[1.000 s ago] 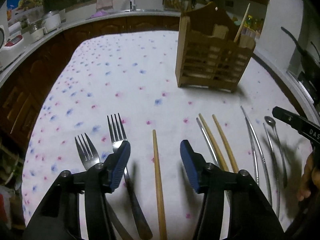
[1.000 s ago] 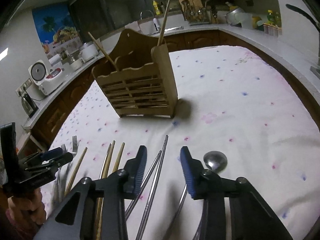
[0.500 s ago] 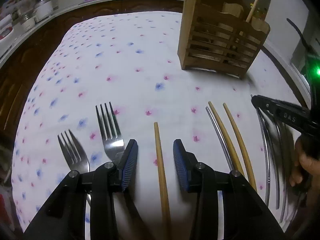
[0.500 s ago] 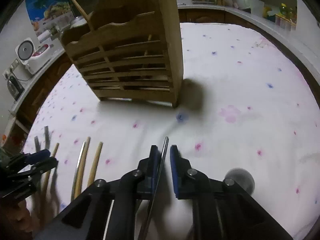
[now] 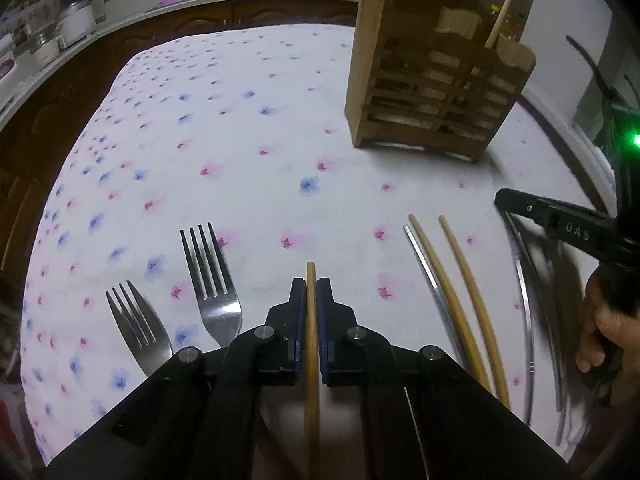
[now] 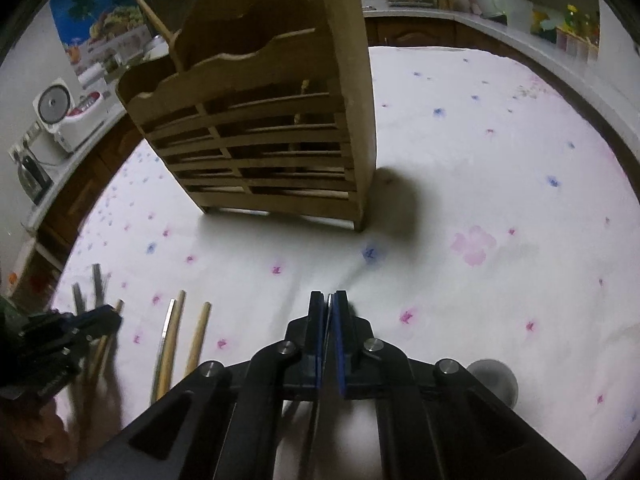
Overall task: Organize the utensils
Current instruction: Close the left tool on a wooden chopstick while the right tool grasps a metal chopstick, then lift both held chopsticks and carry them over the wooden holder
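Holding one gripper in each hand, I had my left gripper (image 5: 311, 286) clamped on a single wooden chopstick (image 5: 311, 376) that lay on the flowered tablecloth (image 5: 240, 120); its tip showed just past the blue pads (image 5: 323, 320), and its length ran back under the jaws toward me. To the left of this gripper lay two forks (image 5: 210, 280), side by side, tines pointing away from me. To its right lay a metal chopstick (image 5: 424, 264) touching a wooden one, with another wooden chopstick just beside them. Farther right I saw my other hand (image 5: 608, 336) on its black tool.

My right gripper (image 6: 328, 298) was closed on a thin metal chopstick (image 6: 327, 320), seen only as a narrow edge between the pads. A round spoon bowl (image 6: 494, 380) lay on the cloth just to the right of that gripper. The wooden utensil holder (image 6: 260, 132) stood upright ahead of both grippers, well apart from them, with a wooden stick (image 6: 154, 20) leaning out of its far left compartment. Which compartment held the other stick I could not tell.
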